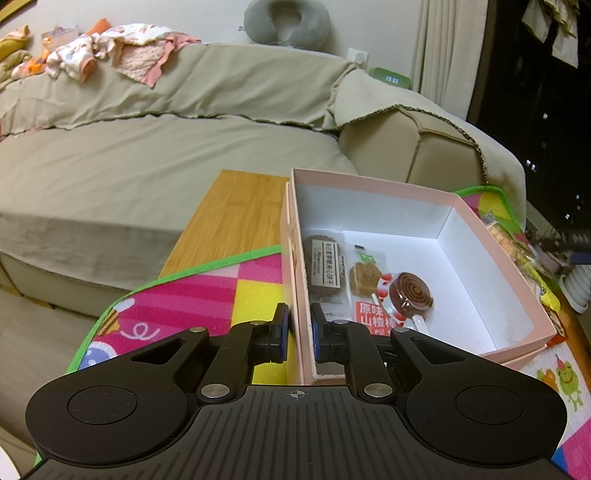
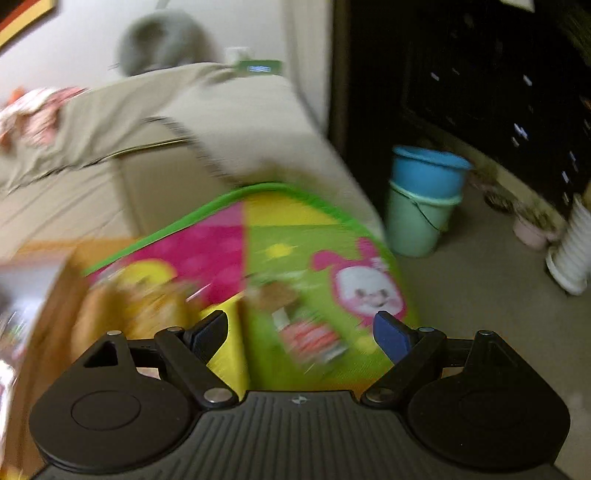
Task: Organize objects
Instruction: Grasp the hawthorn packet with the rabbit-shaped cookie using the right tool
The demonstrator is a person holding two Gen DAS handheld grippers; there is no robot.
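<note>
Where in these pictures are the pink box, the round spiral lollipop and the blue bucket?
pink box (image 1: 491, 254): left wrist view, on its right-hand wall.
spiral lollipop (image 1: 413, 294): left wrist view, on the middle of its brown disc, inside the box.
blue bucket (image 2: 424, 173): right wrist view, on its side wall.

Living room: sofa (image 1: 147, 147), playmat (image 2: 295, 240)

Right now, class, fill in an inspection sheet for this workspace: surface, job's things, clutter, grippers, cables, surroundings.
Surface: colourful play mat over a wooden table.
Job's things: pink box holding a lollipop and two wrapped biscuits; blurred snack packets on the mat.
Clutter: clothes on the sofa.
Grippers: left gripper straddles the box's wall, apparently gripping it; right gripper open, empty.
Cables: nothing seen.
Surroundings: sofa, neck pillow, stacked buckets.
</note>
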